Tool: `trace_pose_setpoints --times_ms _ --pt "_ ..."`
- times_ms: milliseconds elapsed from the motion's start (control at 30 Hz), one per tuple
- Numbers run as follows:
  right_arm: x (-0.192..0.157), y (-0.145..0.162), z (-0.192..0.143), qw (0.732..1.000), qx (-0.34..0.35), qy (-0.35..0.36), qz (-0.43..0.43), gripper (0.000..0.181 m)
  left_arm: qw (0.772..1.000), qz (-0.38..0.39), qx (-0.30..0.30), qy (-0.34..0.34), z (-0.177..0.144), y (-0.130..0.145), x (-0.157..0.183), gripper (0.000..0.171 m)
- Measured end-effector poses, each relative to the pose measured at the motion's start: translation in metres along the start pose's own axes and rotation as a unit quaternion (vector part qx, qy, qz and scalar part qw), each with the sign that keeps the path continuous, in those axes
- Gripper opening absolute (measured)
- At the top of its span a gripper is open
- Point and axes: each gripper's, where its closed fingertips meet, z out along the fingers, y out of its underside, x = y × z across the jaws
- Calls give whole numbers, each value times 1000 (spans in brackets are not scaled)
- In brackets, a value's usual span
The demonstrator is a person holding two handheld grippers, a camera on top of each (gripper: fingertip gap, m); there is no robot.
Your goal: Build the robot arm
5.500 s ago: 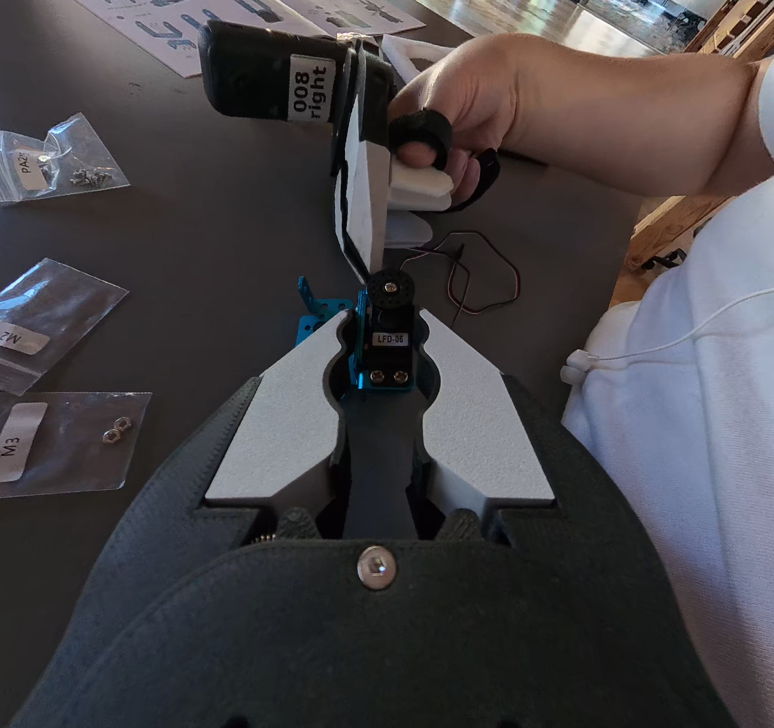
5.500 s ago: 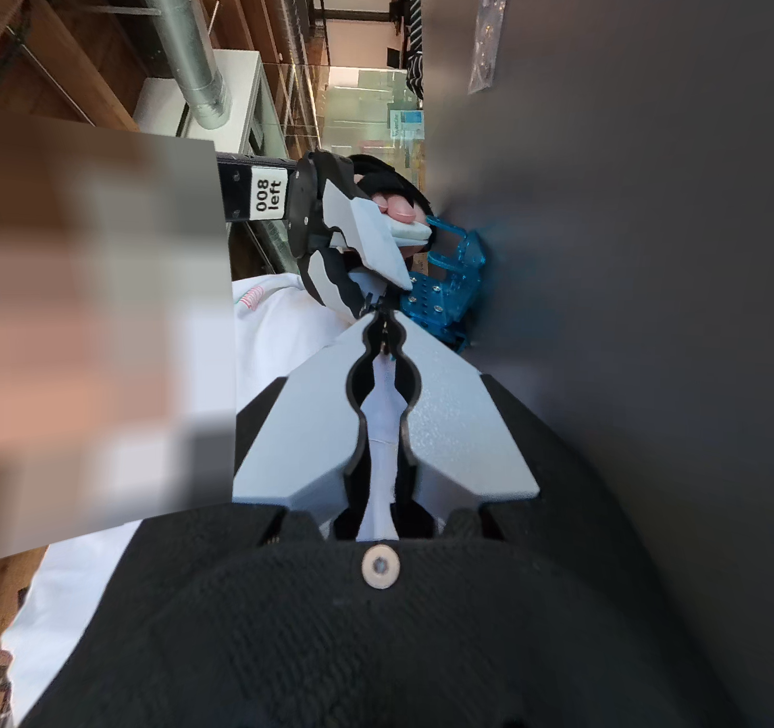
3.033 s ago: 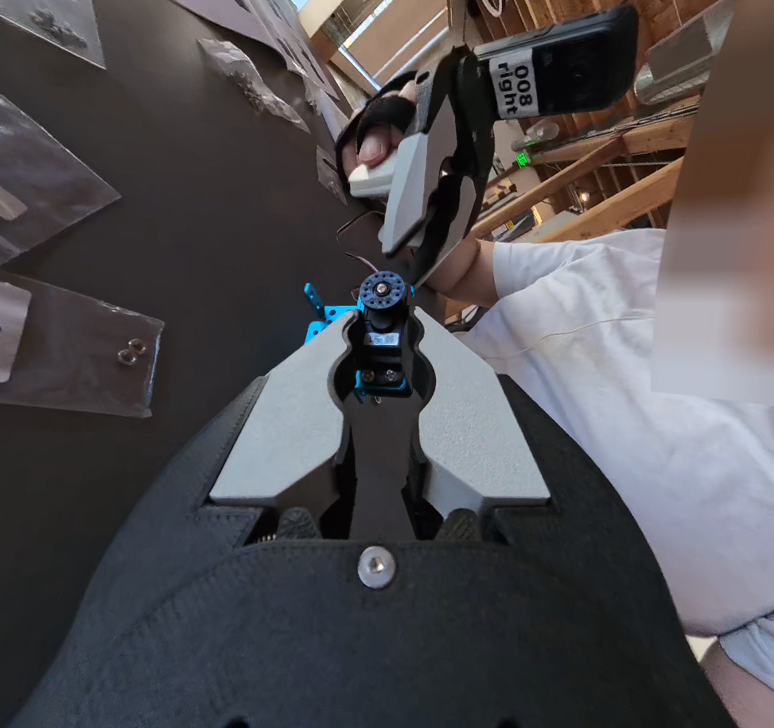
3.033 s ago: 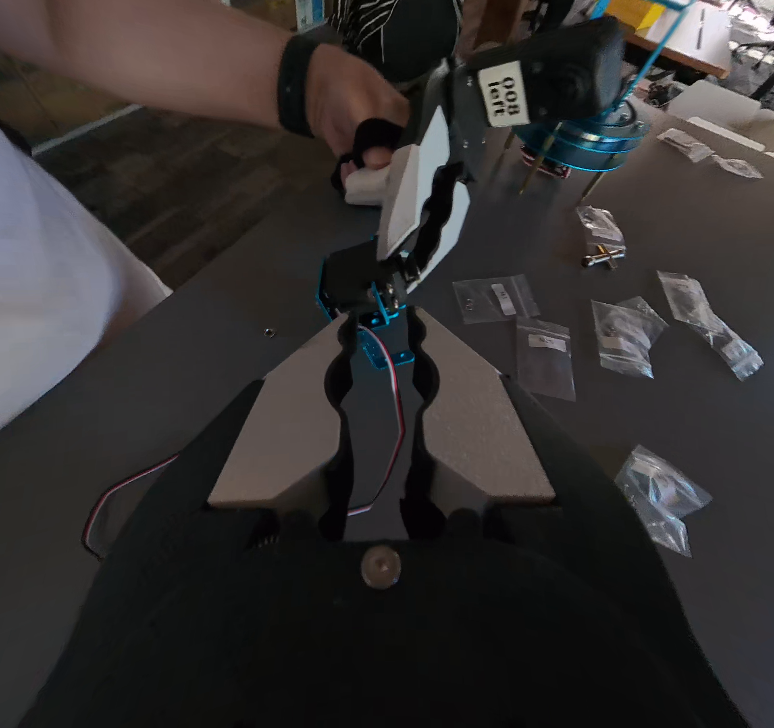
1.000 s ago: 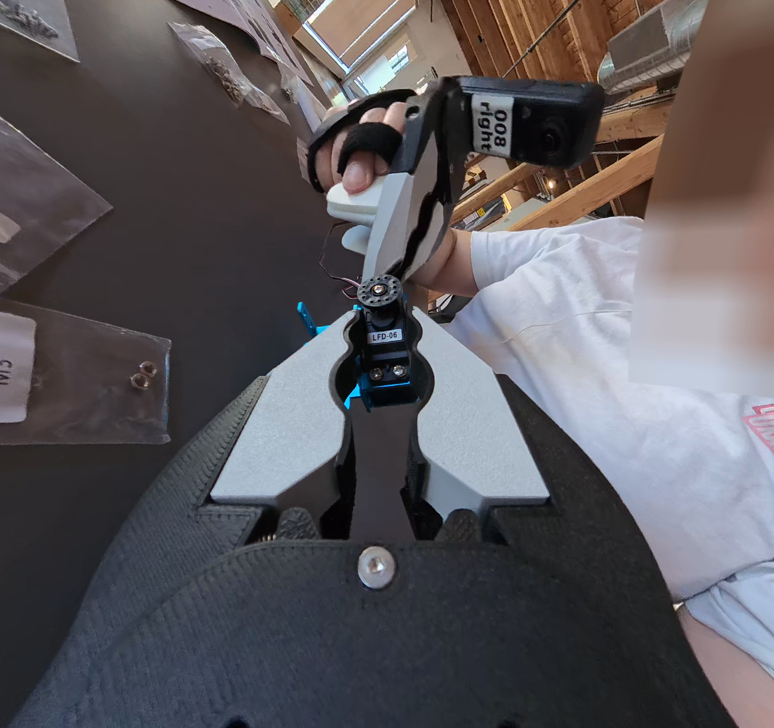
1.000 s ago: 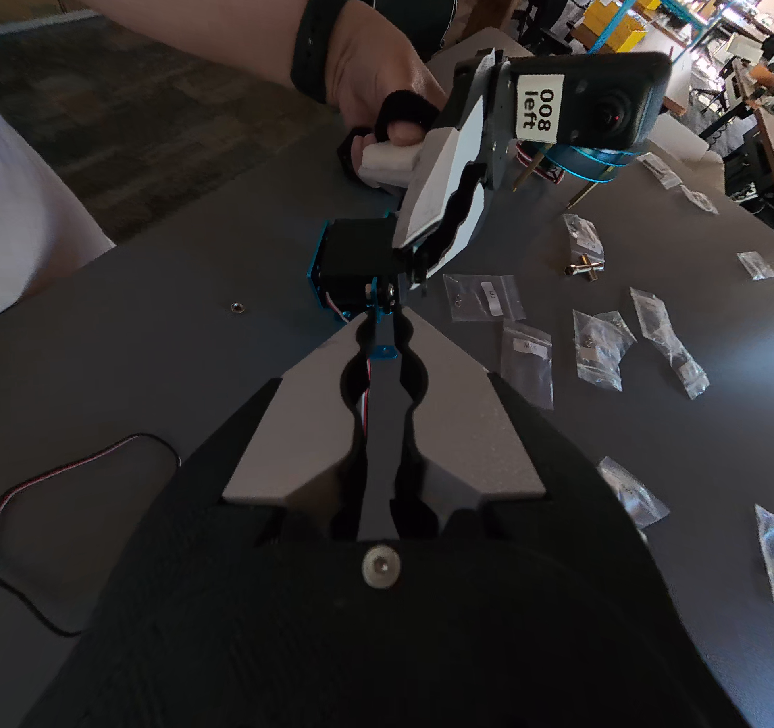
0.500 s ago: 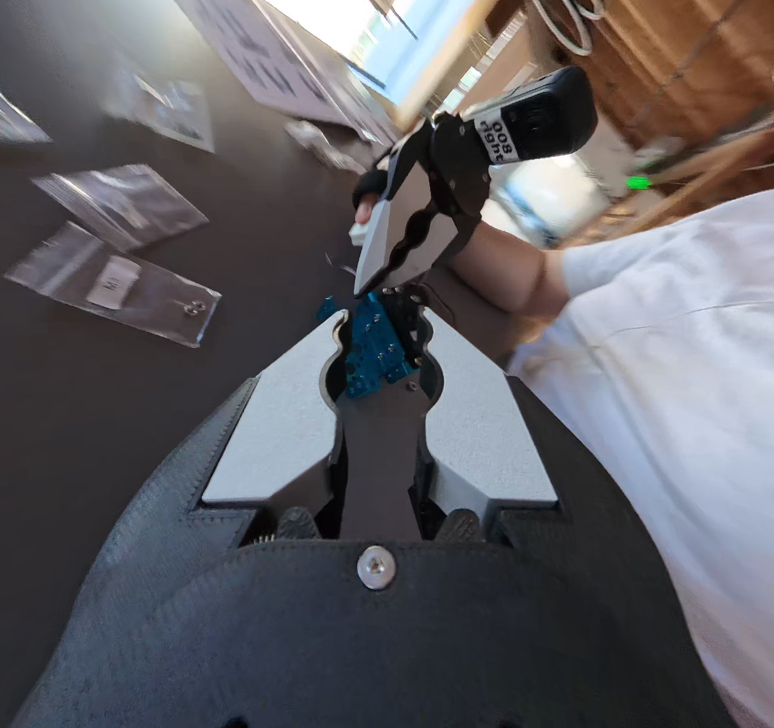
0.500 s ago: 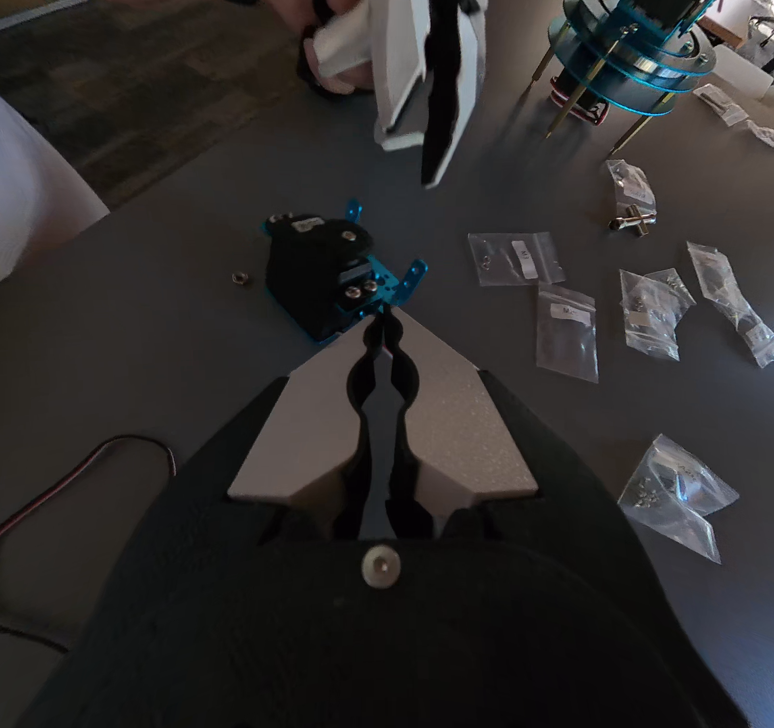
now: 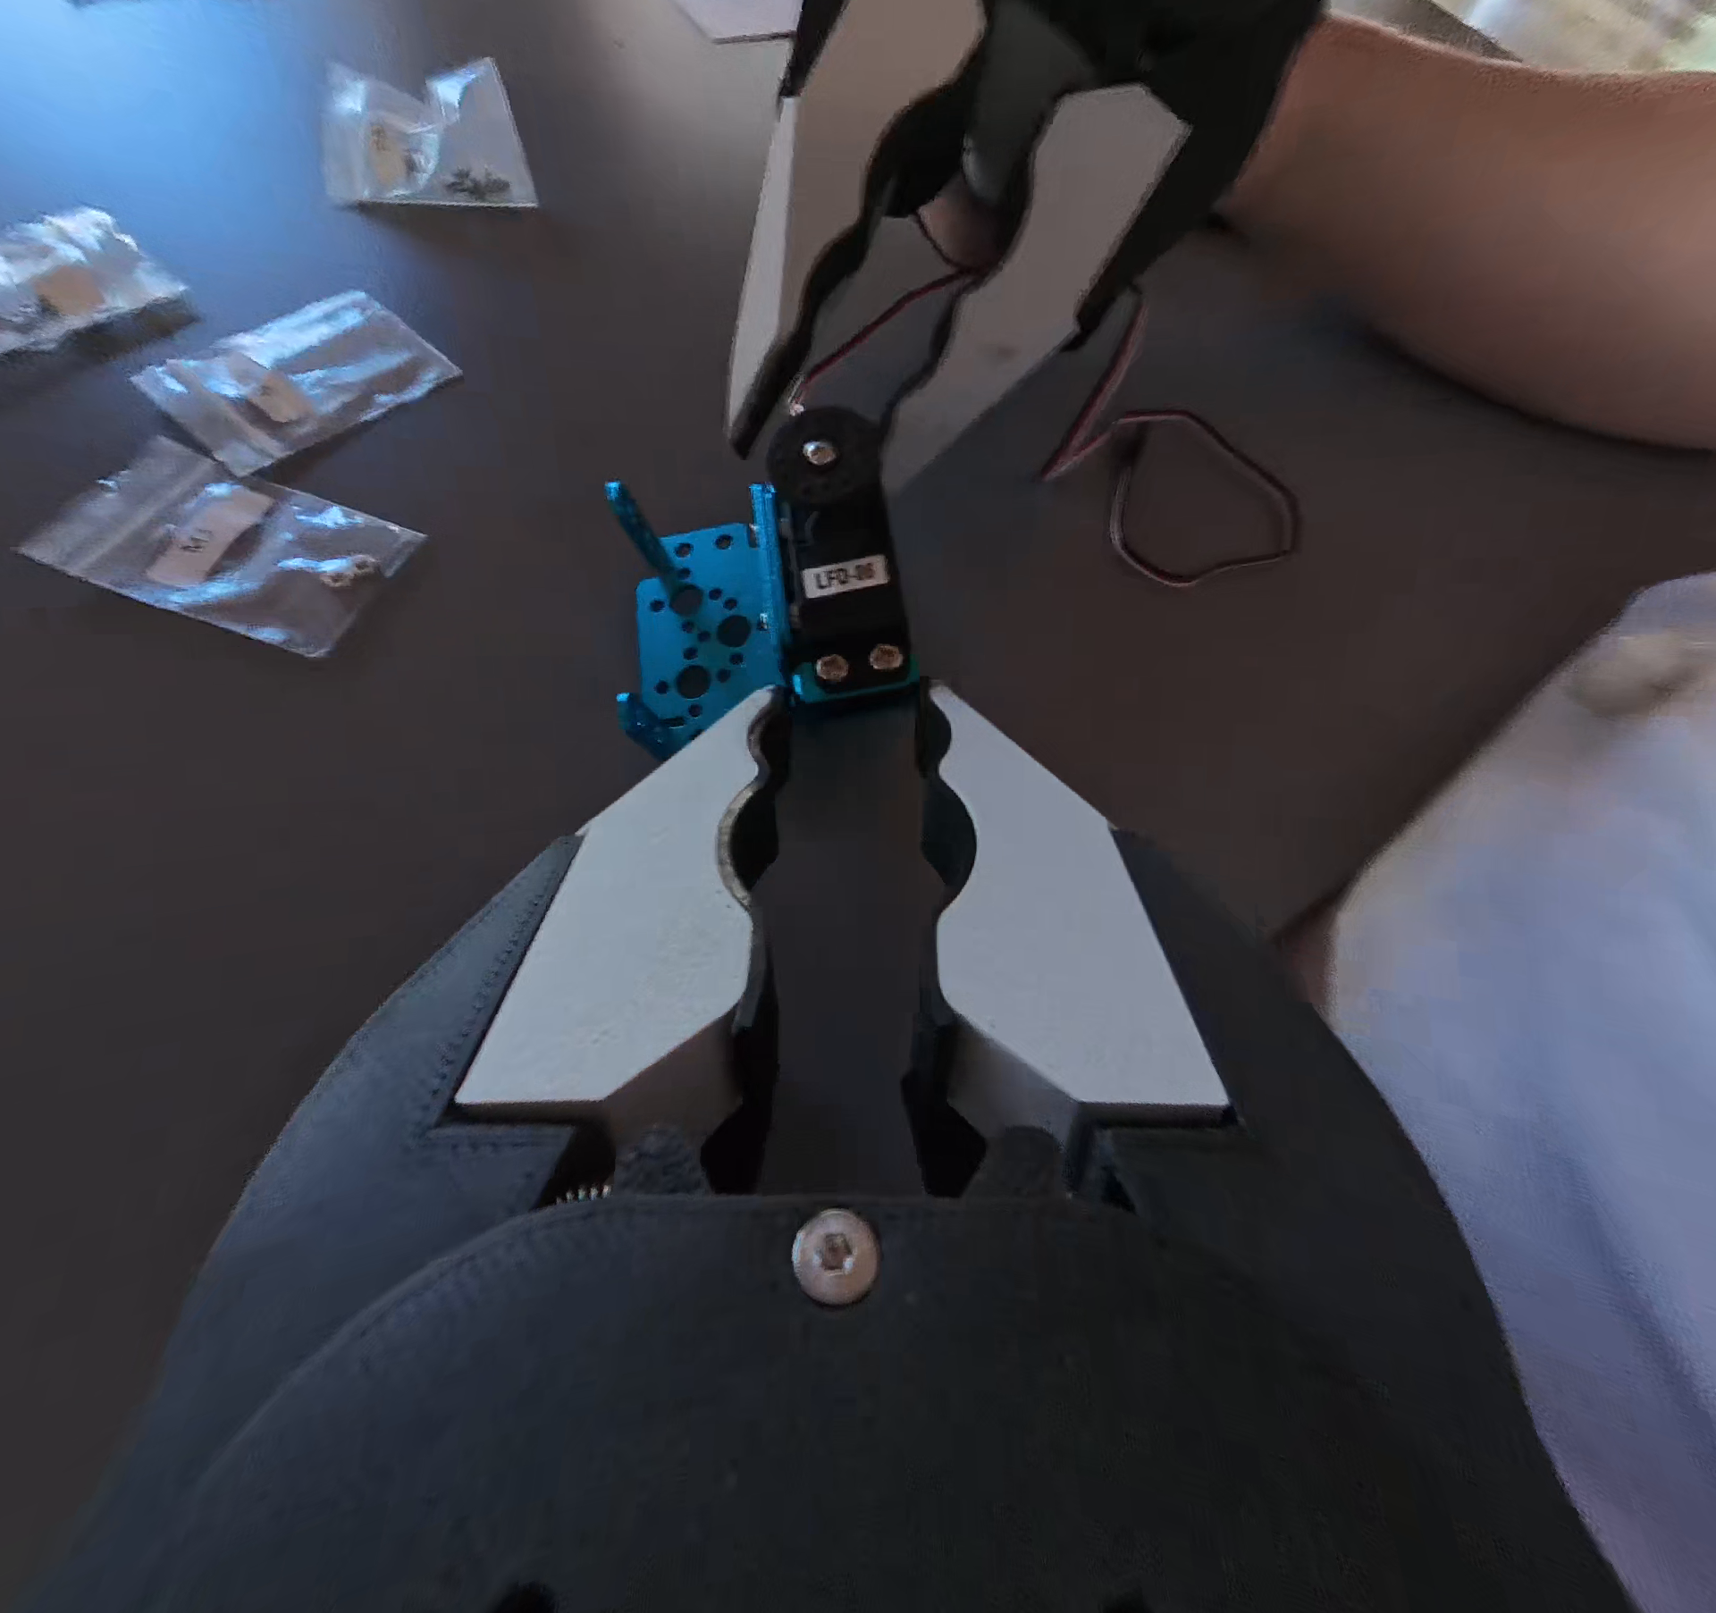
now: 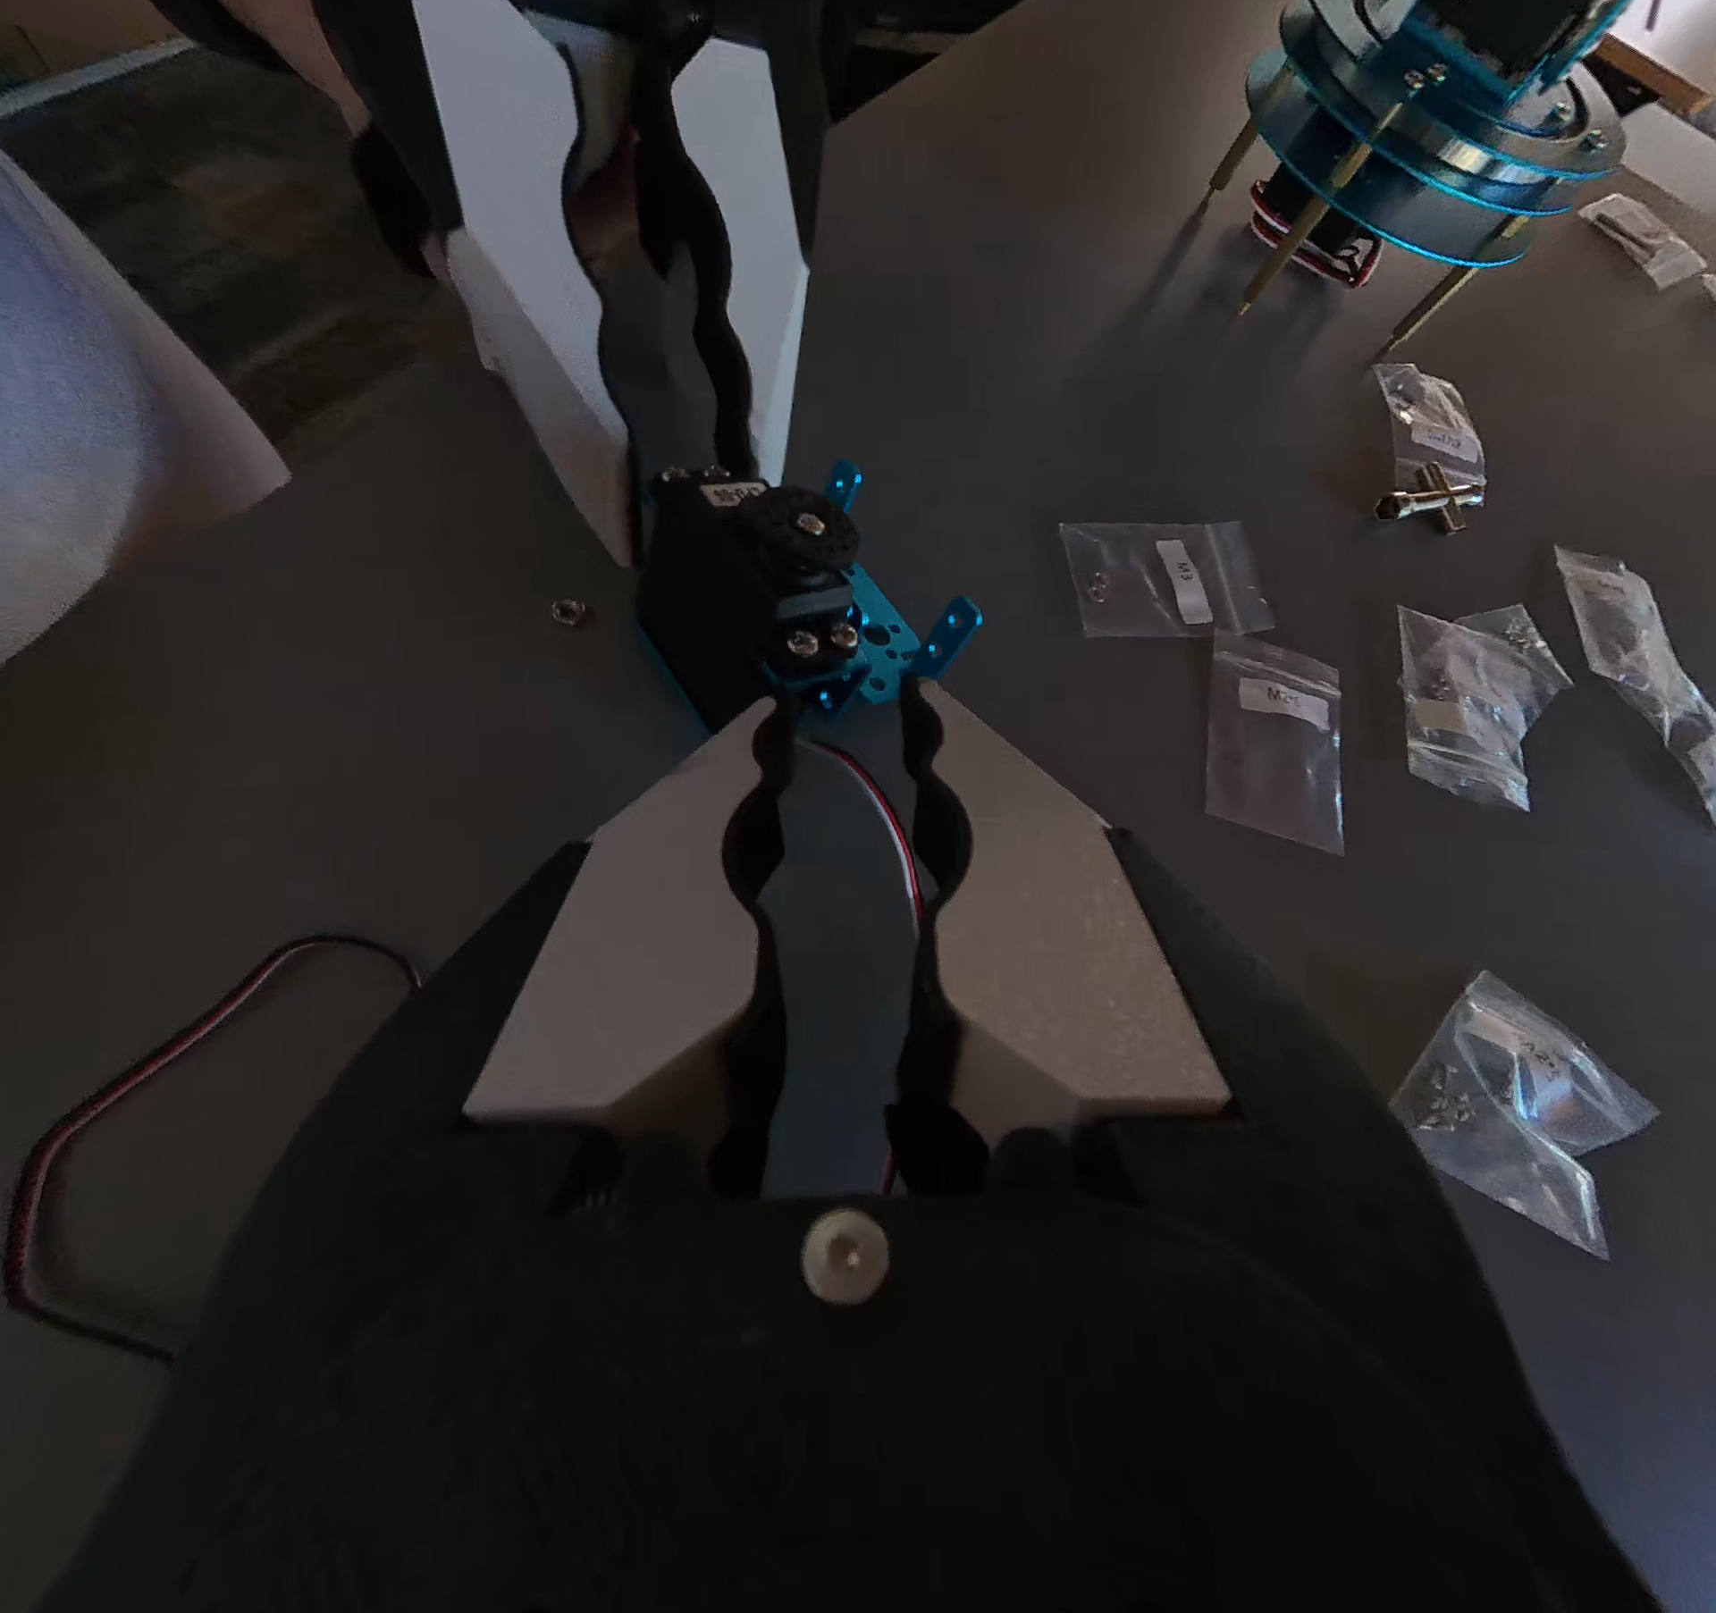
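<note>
A black servo (image 9: pixel 836 547) in a blue perforated bracket (image 9: pixel 696 640) lies on the dark table, with a round horn on top. My left gripper (image 9: pixel 850 700) is open, its tips either side of the bracket's near end. The right gripper's fingers (image 9: pixel 808 222) come down from above, spread apart at the horn end. In the right wrist view the servo (image 10: pixel 715 603) and bracket (image 10: pixel 882 649) sit just past my open right gripper (image 10: pixel 843 696). The left gripper's fingers (image 10: pixel 520 269) stand at the far end. The servo's wire (image 10: pixel 891 816) runs between my right fingers.
Several clear bags of small hardware (image 9: pixel 223 538) (image 10: pixel 1277 733) lie on the table. A blue round stacked assembly on standoffs (image 10: pixel 1430 111) stands at the far right, with a small cross-shaped metal tool (image 10: pixel 1435 501) near it. A loose nut (image 10: pixel 564 610) lies left of the servo. The wire loops on the table (image 9: pixel 1198 491).
The left gripper let go of the servo, which now lies on the table. Both grippers have opened and stand at opposite ends of it; the left one came back down after lifting.
</note>
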Motion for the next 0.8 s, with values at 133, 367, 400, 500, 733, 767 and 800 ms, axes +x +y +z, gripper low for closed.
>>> trace_pose_setpoints --times_ms 133,367,400,500,733,767,800 --pt "-1 3 1 1000 -13 7 -15 16 999 -37 7 30 0 -3 -4 25" --pt "1 5 1 999 -10 -7 35 14 960 -208 38 185 -8 -20 -9 8" --pt "2 5 0 999 -7 -10 46 14 958 -213 38 186 -8 -21 -11 9" --pt "1 4 -3 995 2 -34 90 14 950 -240 39 195 -9 -29 -12 7" --pt "9 5 -8 990 22 -37 133 17 910 -368 22 190 -4 -39 -20 6" --pt "10 5 -9 990 25 -39 137 18 904 -381 22 193 -4 -40 -21 6" --pt "10 4 -10 989 27 -39 139 18 897 -394 23 197 -3 -40 -22 6"
